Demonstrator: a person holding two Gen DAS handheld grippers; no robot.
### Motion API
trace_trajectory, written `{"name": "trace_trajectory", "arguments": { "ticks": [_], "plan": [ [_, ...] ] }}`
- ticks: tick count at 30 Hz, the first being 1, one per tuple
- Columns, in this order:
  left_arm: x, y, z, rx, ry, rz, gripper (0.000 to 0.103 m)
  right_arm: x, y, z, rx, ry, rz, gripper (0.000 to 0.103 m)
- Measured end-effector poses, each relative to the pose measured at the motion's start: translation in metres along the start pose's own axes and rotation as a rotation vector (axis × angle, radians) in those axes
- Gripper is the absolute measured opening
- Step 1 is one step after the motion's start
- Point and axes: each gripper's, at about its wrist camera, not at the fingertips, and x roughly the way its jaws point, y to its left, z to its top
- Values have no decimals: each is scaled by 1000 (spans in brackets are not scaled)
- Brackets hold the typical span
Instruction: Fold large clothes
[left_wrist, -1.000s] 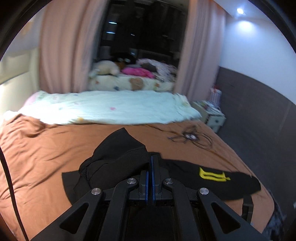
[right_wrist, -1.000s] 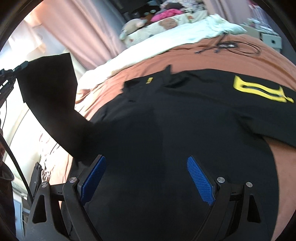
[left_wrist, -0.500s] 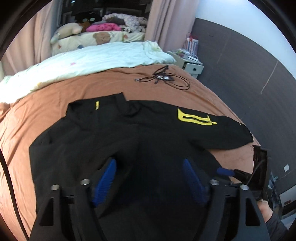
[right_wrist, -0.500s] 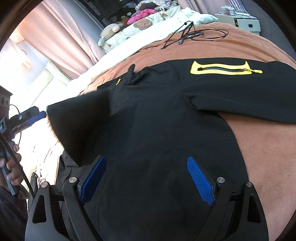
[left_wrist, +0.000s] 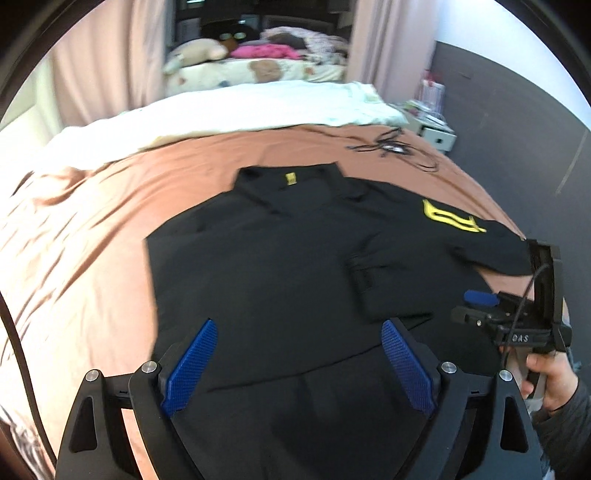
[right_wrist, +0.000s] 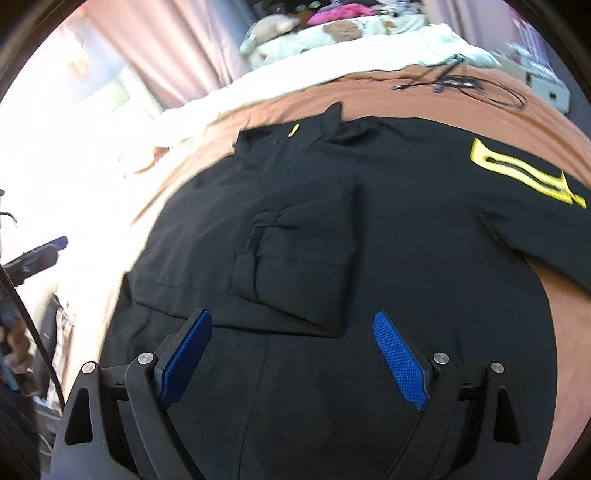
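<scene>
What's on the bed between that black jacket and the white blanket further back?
Mostly bare brown bedsheet. Between the black jacket and the white blanket, only a tangle of black cable lies off to the right, in both views.

Black jacket (left_wrist: 280, 266) spread ahead of the left gripper (left_wrist: 299, 363), whose pads (left_wrist: 190, 363) are blue with a fine grid texture on black arms. Yellow outlined patch (left_wrist: 448, 218) on the sleeve, ahead and right of it; small yellow tab (left_wrist: 290, 178) at the collar, straight ahead. Rust-brown bedsheet (left_wrist: 92, 236) under and left. Beyond: pale cream quilt (left_wrist: 258, 105), pink curtains (left_wrist: 107, 59), bright pink cloth (left_wrist: 264, 51). Right gripper (right_wrist: 295, 360): same blue-on-black.
</scene>
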Motion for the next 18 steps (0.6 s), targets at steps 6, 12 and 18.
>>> {"name": "trace_trajectory", "arguments": {
  "ticks": [6,12,18],
  "plan": [
    [-6,52,-34,-66,27,81,92,52,45,13,-132,79,-120,89],
    [3,91,-64,-141,71,135,92,100,71,14,-214,144,-310,89],
    [28,108,-82,-180,120,171,92,94,39,28,-111,92,-281,56]
  ]
}}
